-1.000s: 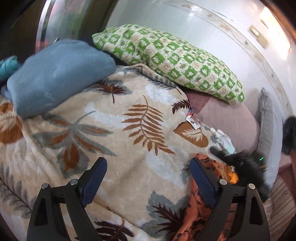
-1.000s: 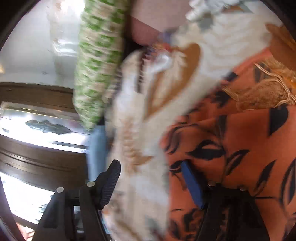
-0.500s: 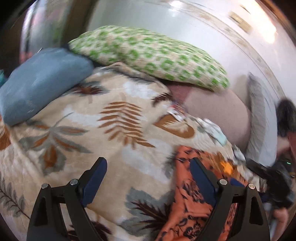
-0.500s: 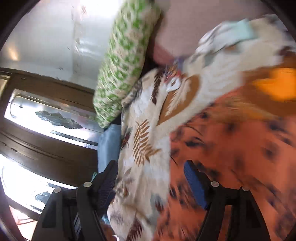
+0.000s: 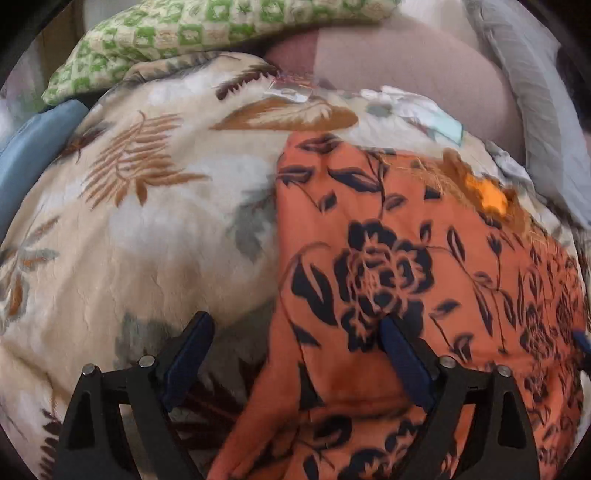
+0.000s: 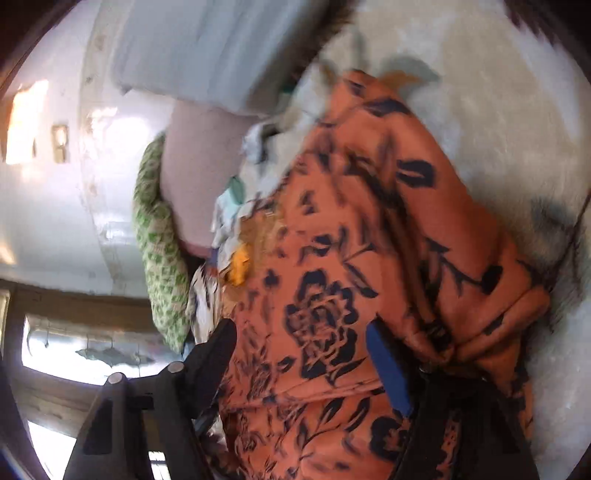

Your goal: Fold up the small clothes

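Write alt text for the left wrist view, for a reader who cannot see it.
The open left gripper hovers over an orange garment with a dark floral print, spread on a cream leaf-patterned blanket. A green checked pillow and a blue pillow lie behind.

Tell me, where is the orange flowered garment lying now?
In the left wrist view, the orange flowered garment lies on the right side of the leaf-print blanket, below the pink pillow.
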A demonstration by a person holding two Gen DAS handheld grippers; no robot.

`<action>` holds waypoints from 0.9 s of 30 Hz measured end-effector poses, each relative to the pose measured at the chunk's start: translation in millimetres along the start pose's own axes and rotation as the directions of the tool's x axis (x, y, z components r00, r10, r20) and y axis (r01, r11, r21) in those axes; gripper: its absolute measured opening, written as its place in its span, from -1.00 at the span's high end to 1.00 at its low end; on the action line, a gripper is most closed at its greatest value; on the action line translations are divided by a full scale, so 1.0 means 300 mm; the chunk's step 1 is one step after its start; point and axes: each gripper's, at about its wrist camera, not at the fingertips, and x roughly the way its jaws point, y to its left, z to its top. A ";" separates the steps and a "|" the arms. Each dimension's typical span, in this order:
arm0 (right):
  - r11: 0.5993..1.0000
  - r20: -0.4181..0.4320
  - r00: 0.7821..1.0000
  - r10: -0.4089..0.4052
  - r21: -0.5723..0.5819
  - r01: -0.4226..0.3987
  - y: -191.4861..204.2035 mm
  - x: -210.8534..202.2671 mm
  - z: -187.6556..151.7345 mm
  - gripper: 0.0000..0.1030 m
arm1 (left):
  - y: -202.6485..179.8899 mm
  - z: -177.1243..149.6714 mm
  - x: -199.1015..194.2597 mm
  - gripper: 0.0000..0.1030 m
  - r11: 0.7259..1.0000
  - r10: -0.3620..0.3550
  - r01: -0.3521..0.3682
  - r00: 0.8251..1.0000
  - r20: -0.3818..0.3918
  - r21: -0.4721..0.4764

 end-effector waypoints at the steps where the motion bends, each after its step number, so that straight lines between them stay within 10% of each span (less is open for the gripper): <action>1: 0.997 0.019 1.000 -0.015 -0.076 0.017 0.050 -0.035 -0.003 -0.49 | -0.008 0.001 -0.011 -0.80 1.000 0.027 -0.027 1.000 0.011 0.012; 4: 0.986 0.050 0.994 0.102 -0.141 -0.094 0.103 -0.108 -0.017 -0.61 | -0.018 -0.001 -0.018 -0.80 0.998 0.060 -0.060 0.998 0.027 0.021; 7: 0.994 -0.012 0.996 -0.086 -0.062 0.085 -0.024 -0.023 0.012 -0.62 | -0.005 0.011 0.010 -0.83 0.999 0.049 -0.049 0.998 -0.027 -0.019; 12: 0.993 0.072 0.997 0.016 -0.119 -0.007 0.105 -0.198 -0.020 -0.61 | 0.019 0.005 -0.203 -0.82 0.999 -0.047 0.048 0.998 0.043 -0.024; 21: 0.850 0.093 0.992 -0.087 -0.512 0.123 0.308 -0.743 -0.506 -0.62 | 0.240 -0.342 -0.807 -0.83 0.975 -0.186 0.218 0.913 0.362 -0.050; 24: 0.805 0.057 0.975 -0.217 -0.555 0.211 0.213 -0.813 -0.680 -0.62 | 0.306 -0.483 -0.854 -0.85 0.966 -0.209 0.247 0.917 0.340 -0.074; 27: 0.845 -0.005 0.964 -0.266 -0.482 0.231 0.067 -0.786 -0.765 -0.62 | 0.355 -0.602 -0.785 -0.85 0.947 -0.263 0.292 0.944 0.198 -0.135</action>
